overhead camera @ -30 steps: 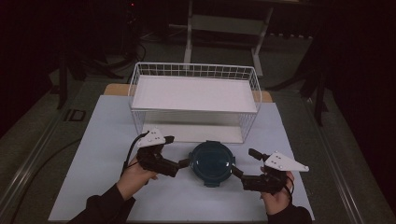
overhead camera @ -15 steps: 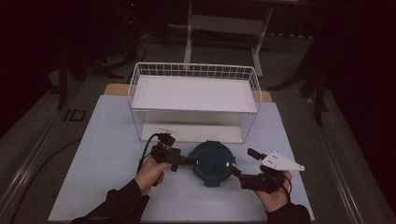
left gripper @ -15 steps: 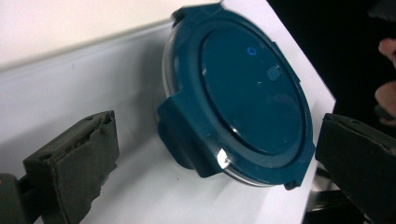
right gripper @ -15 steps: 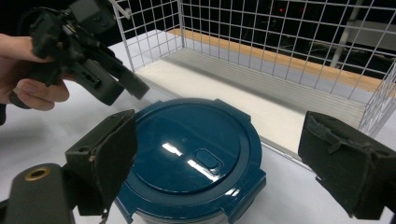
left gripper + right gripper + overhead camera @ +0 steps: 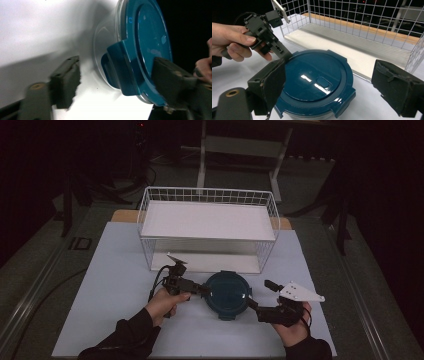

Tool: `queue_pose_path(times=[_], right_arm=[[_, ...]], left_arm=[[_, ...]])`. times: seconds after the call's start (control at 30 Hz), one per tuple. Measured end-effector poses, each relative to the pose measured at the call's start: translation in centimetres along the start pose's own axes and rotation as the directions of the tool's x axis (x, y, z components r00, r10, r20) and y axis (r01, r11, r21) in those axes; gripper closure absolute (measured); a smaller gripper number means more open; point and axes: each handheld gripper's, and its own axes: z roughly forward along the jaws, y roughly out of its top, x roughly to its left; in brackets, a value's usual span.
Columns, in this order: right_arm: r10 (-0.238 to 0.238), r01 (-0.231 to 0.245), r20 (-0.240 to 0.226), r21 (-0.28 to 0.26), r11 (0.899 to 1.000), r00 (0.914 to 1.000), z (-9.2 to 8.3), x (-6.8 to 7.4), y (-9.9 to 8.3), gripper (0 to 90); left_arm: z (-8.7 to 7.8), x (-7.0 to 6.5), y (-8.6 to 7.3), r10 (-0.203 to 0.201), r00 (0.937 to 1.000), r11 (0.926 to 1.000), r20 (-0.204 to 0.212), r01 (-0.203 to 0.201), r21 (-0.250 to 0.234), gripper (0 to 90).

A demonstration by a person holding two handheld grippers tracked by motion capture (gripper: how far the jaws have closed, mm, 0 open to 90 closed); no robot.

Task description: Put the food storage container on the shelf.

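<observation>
I see the lidded blue container point(image 5: 227, 294) at the wire basket's point(image 5: 150, 227) 6 o'clock, contents hidden. My left hand-held gripper point(image 5: 202, 291) has dropped and rolled since earlier, its jaws closing around a lid latch point(image 5: 120, 65); right hand-held gripper point(image 5: 251, 303) released.

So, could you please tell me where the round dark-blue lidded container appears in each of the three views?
High view: the round dark-blue lidded container sits low centre, on the white table in front of the white wire basket.
Left gripper view: upper right, turned sideways, between the jaws.
Right gripper view: lower centre.
Shared landmark: the left gripper at the lid's edge, also upper left in the right gripper view.
</observation>
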Motion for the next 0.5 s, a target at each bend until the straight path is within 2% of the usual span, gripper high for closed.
queue_pose_path(times=[0.1, 0.13, 0.17, 0.2, 0.23, 0.27, 0.3, 0.33, 0.43, 0.5], right_arm=[[0.004, -0.004, -0.001, 0.003, 1.0, 1.0, 0.0, 0.0, 0.0, 12.2], [0.004, -0.004, -0.002, 0.006, 1.0, 1.0, 0.0, 0.0, 0.0, 12.1], [0.004, -0.004, -0.002, 0.006, 1.0, 1.0, 0.0, 0.0, 0.0, 12.1], [0.004, -0.004, 0.001, 0.005, 1.0, 1.0, 0.0, 0.0, 0.0, 12.2], [0.003, -0.003, 0.0, 0.008, 1.0, 1.0, 0.0, 0.0, 0.0, 12.1], [0.003, -0.003, 0.001, 0.007, 1.0, 1.0, 0.0, 0.0, 0.0, 12.2], [0.003, -0.003, 0.001, 0.007, 1.0, 1.0, 0.0, 0.0, 0.0, 12.2], [0.004, -0.004, -0.002, 0.01, 1.0, 1.0, 0.0, 0.0, 0.0, 12.2], [0.003, -0.003, 0.001, 0.015, 1.0, 1.0, 0.1, 0.0, 0.0, 12.2], [0.02, -0.02, 0.002, 0.033, 0.999, 0.9998, 0.2, -0.2, -0.1, 12.2]], left_arm=[[0.0, 0.1, 0.0, -0.011, 0.9999, 0.9999, 0.008, 0.011, 0.01, 39.0], [0.1, 0.3, 0.0, -0.035, 0.9986, 0.9994, 0.04, 0.034, 0.01, 42.3], [0.1, 0.3, 0.0, -0.035, 0.9986, 0.9994, 0.04, 0.034, 0.01, 44.0], [0.3, 0.5, 0.0, -0.062, 0.9951, 0.998, 0.077, 0.061, 0.019, 47.2], [0.3, 0.5, 0.0, -0.062, 0.9951, 0.998, 0.077, 0.061, 0.019, 48.8], [0.6, 0.9, 0.0, -0.091, 0.9891, 0.9957, 0.115, 0.089, 0.029, 49.4], [0.6, 0.9, 0.0, -0.091, 0.9891, 0.9957, 0.115, 0.089, 0.029, 50.3], [0.6, 1.1, 0.0, -0.101, 0.9859, 0.9947, 0.133, 0.098, 0.032, 51.0], [0.6, 1.2, 0.1, -0.086, 0.9864, 0.9959, 0.14, 0.082, 0.038, 51.9], [0.5, 1.1, 0.1, -0.072, 0.9887, 0.9969, 0.131, 0.068, 0.039, 52.2]])
